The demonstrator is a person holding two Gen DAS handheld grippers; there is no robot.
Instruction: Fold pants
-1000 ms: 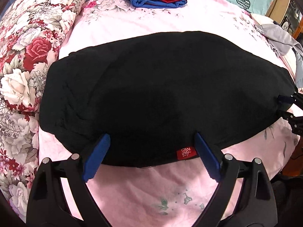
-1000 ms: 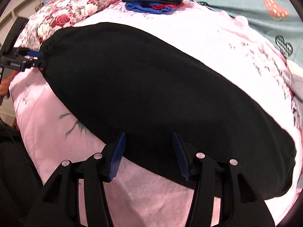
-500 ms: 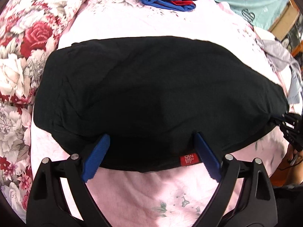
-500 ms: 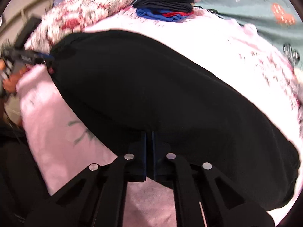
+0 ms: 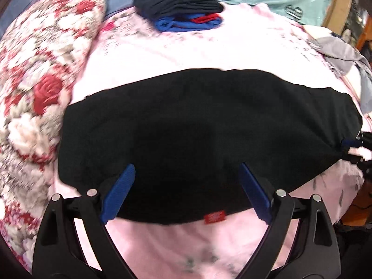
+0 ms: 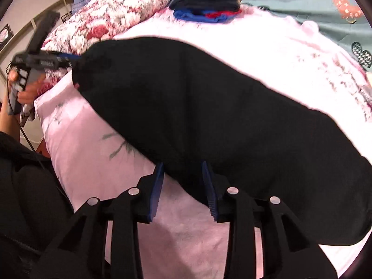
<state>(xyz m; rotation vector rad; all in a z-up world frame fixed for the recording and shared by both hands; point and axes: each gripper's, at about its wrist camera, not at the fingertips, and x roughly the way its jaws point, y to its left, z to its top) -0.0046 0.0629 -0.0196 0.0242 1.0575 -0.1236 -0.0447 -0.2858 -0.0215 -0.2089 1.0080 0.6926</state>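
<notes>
Altogether one pair of black pants (image 5: 197,134) lies spread flat across the pink sheet (image 5: 209,53) of the bed, its long edge toward the camera, with one small red label (image 5: 214,217) at the near hem. Two hand-held grippers work at it. The left hand-held gripper (image 5: 186,193) stands wide apart, its two blue pads either side of the near edge and pressing on nothing. The right hand-held gripper (image 6: 183,186) is partly parted, its jaws having just been opening after a pinch; the edge of the pants sits between the pads, but the pads do not squeeze it.

At the far end of the bed sits one stack of folded clothes (image 5: 183,7): dark pieces on top, one blue and one red layer beneath; how many dark pieces there are cannot be counted. One floral quilt (image 5: 39,69) runs along the left side, one green cover (image 6: 302,2) lies behind, and one grey garment (image 5: 341,53) is bunched at the right, cut off by the frame.

In the right wrist view a person's hand (image 6: 25,93) holds the other tool at the far corner of the pants; its tips are blurred there. The black cloth shows no seams or legs, so how it is folded is hard to make out.
</notes>
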